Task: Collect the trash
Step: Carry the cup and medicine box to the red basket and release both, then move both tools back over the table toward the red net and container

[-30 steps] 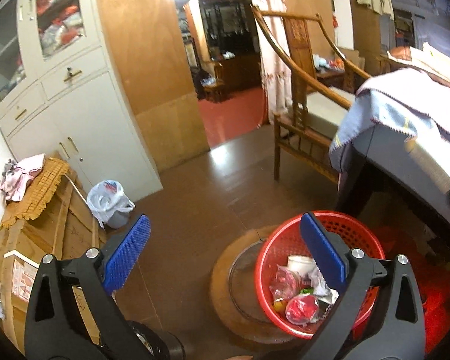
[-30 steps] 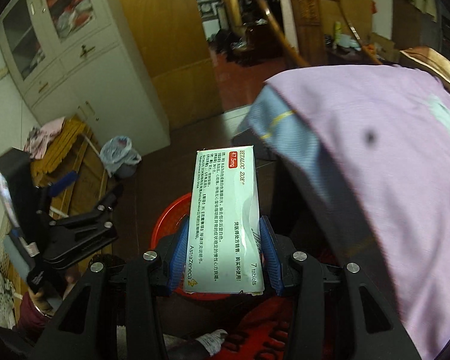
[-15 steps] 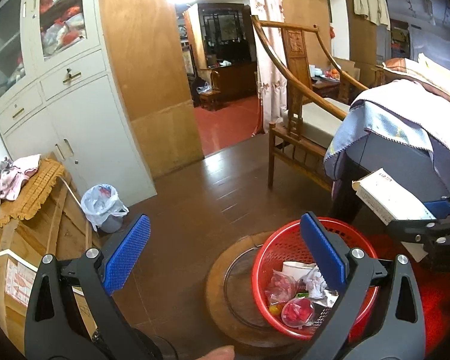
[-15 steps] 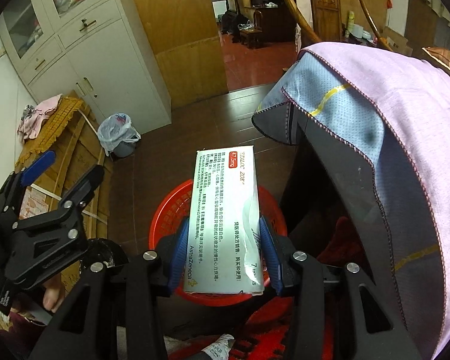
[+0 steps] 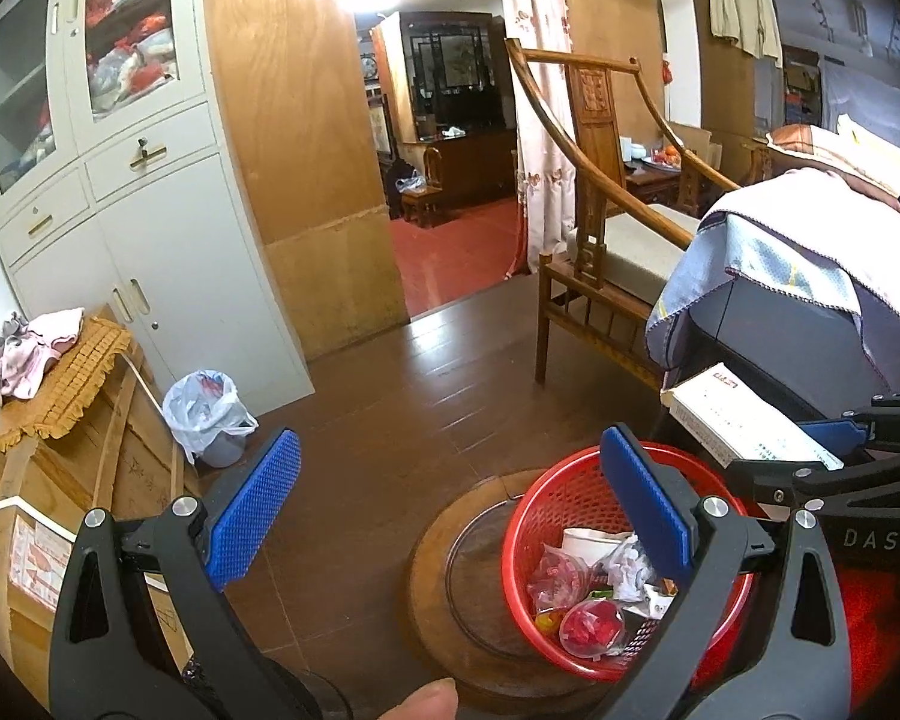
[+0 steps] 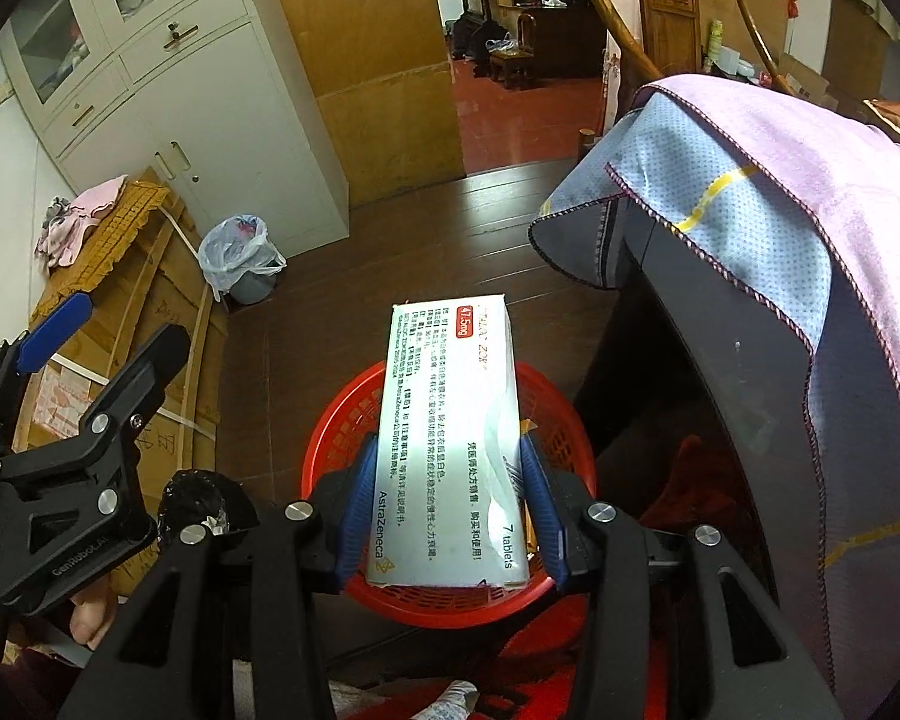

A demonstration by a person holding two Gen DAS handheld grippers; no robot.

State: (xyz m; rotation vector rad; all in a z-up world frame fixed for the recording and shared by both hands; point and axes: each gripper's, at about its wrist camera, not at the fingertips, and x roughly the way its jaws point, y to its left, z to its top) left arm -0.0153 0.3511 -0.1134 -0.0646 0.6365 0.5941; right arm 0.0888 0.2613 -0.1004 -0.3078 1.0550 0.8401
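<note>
I have the right gripper (image 6: 447,504) clamped on a white medicine box (image 6: 450,438), hanging right above the red basket (image 6: 336,438) of trash. The left gripper (image 5: 450,504) stands apart and empty. Next I judge I just loosen and let it drop in.

Left wrist cam looks forward and moderately down past its own fingers across the floor to the doorway, right wrist cam sits close above the red basket (image 6: 330,438) tilted steeper; both share the basket, white cabinet (image 5: 150,228), bagged bin (image 5: 207,414) and each other's gripper.
</note>
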